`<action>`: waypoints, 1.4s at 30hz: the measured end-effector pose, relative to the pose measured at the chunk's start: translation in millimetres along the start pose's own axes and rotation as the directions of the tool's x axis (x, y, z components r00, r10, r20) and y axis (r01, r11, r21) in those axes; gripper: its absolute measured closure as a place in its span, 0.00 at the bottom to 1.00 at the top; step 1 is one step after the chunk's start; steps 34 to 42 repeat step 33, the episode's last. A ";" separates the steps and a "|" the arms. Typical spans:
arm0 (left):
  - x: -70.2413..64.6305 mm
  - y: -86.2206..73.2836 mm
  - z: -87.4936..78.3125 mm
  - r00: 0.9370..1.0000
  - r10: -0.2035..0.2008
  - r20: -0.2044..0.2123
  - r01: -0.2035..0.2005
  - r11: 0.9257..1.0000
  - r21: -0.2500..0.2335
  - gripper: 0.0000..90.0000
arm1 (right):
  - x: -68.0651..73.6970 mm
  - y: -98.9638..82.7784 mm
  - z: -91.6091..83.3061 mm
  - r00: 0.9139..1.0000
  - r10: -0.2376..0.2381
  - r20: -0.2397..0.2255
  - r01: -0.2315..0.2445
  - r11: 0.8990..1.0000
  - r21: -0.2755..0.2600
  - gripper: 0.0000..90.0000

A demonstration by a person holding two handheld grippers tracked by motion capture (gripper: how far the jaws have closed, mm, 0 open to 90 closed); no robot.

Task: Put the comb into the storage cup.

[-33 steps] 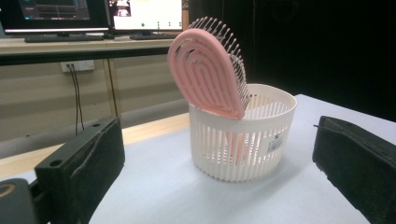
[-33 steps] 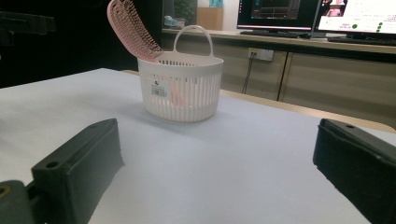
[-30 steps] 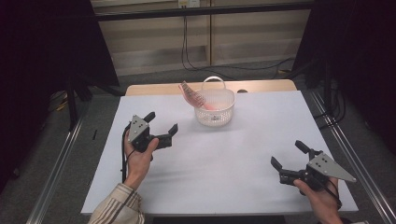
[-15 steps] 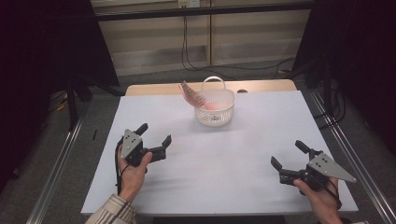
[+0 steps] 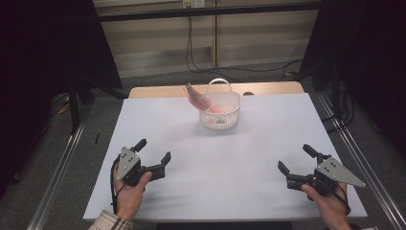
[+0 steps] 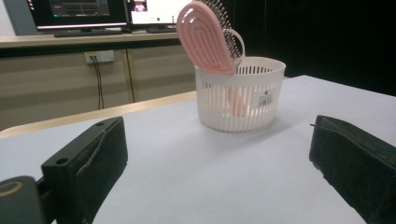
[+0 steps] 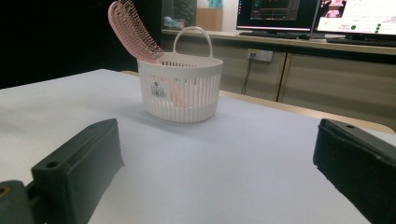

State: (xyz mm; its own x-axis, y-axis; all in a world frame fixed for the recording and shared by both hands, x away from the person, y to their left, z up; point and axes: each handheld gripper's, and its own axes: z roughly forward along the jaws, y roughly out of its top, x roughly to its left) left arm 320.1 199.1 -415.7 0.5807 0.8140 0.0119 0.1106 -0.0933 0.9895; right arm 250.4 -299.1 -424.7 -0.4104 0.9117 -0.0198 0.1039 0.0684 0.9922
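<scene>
Hairbrush stands tilted in the basket at the tabletop's far middle; my left gripper sits slightly nearer than the right gripper. Both gripper views show it dead ahead between spread, empty jaws.

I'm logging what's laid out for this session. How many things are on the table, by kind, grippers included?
White slatted basket: 1
Pink hairbrush, standing tilted in the basket with its head above the rim: 1
Handheld grippers, left gripper and right gripper, both with jaws apart: 2
Total: 4
</scene>
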 end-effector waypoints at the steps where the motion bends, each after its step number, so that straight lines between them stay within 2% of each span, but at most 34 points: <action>1: -0.3 -0.5 -3.2 1.000 -0.004 -0.002 0.004 1.000 -0.003 0.05 | 0.2 0.0 0.1 1.000 -0.002 0.002 0.002 1.000 -0.001 0.00; 5: -1.1 -2.9 -13.0 1.000 -0.013 -0.012 0.013 1.000 0.001 0.05 | -0.3 -0.1 -0.6 1.000 -0.004 0.007 0.004 1.000 0.003 0.00; 11: -1.3 -4.8 -23.5 1.000 -0.019 -0.005 0.019 1.000 0.015 0.04 | 0.4 0.0 -0.6 1.000 -0.003 0.004 0.003 1.000 0.002 0.00; 15: -0.8 -5.9 -32.8 0.999 -0.037 -0.025 0.037 0.999 -0.005 0.04 | -0.1 0.0 -0.7 1.000 -0.001 0.011 0.001 1.000 0.003 0.00; 18: -4.7 -6.9 -36.8 0.999 0.004 -0.047 -0.005 1.000 -0.013 0.04 | 0.2 -0.1 -0.3 1.000 -0.001 0.009 0.001 1.000 0.001 0.00; 19: -4.9 -7.4 -37.6 0.999 0.003 -0.037 -0.003 1.000 -0.008 0.04 | 0.4 0.0 -0.6 1.000 0.001 0.008 -0.001 1.000 0.001 0.00; 21: -4.6 -9.1 -40.0 0.999 -0.025 -0.037 0.025 1.000 -0.007 0.04 | 0.3 0.1 -0.9 1.000 0.002 0.012 -0.002 1.000 -0.002 0.00; 23: -4.4 -11.3 -42.3 0.997 -0.028 -0.072 0.028 1.000 -0.003 0.04 | 0.1 -0.1 -1.0 1.000 0.001 0.016 -0.001 1.000 0.000 0.00; 24: -3.6 -13.0 -43.0 0.995 -0.018 -0.094 0.020 1.000 0.016 0.04 | 0.1 0.0 -0.8 1.000 0.002 0.015 -0.002 1.000 -0.002 0.00; 25: -3.1 -14.5 -43.2 0.993 -0.027 -0.111 0.029 0.999 0.020 0.04 | 0.1 0.0 -0.8 1.000 0.002 0.015 -0.002 1.000 -0.003 0.00; 26: -1.7 -14.8 -42.1 0.994 -0.045 -0.099 0.047 0.999 0.016 0.04 | 0.2 0.1 -1.0 1.000 0.002 0.015 -0.002 1.000 0.000 0.00; 32: -4.0 -15.6 -36.6 0.998 -0.029 -0.048 0.031 0.999 0.038 0.04 | -0.5 -0.4 -0.1 1.000 0.003 0.016 -0.003 1.000 0.005 0.00; 42: -3.6 -15.5 -36.4 0.998 -0.032 -0.047 0.034 0.999 0.039 0.04 | -0.8 -0.5 0.2 1.000 0.004 0.015 -0.004 1.000 0.004 0.00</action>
